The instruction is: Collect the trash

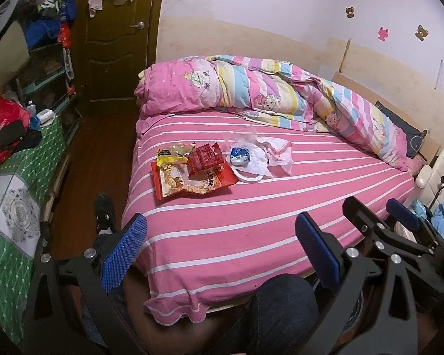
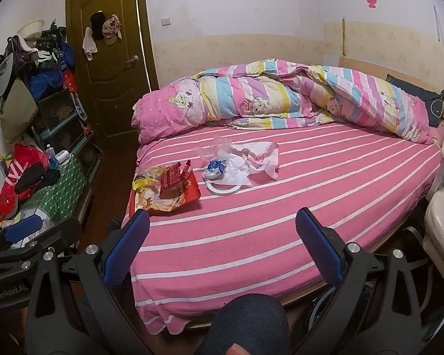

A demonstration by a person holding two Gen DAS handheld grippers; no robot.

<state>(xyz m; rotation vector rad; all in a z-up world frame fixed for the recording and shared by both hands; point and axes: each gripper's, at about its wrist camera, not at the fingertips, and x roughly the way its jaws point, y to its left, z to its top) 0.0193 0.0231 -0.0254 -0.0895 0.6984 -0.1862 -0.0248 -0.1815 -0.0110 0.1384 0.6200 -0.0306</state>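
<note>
Trash lies heaped on the bed, well ahead of both grippers; left gripper and right gripper are spread wide, holding nothing.

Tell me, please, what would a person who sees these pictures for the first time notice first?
The eye goes first to the bed with its pink striped sheet, which fills the middle of both views. On it, toward the near left side, lies a small heap of trash: red snack bags beside crumpled white tissue. A rolled-up cartoon quilt lies along the far side, and both claws, left and right, stand open and empty in front.
</note>
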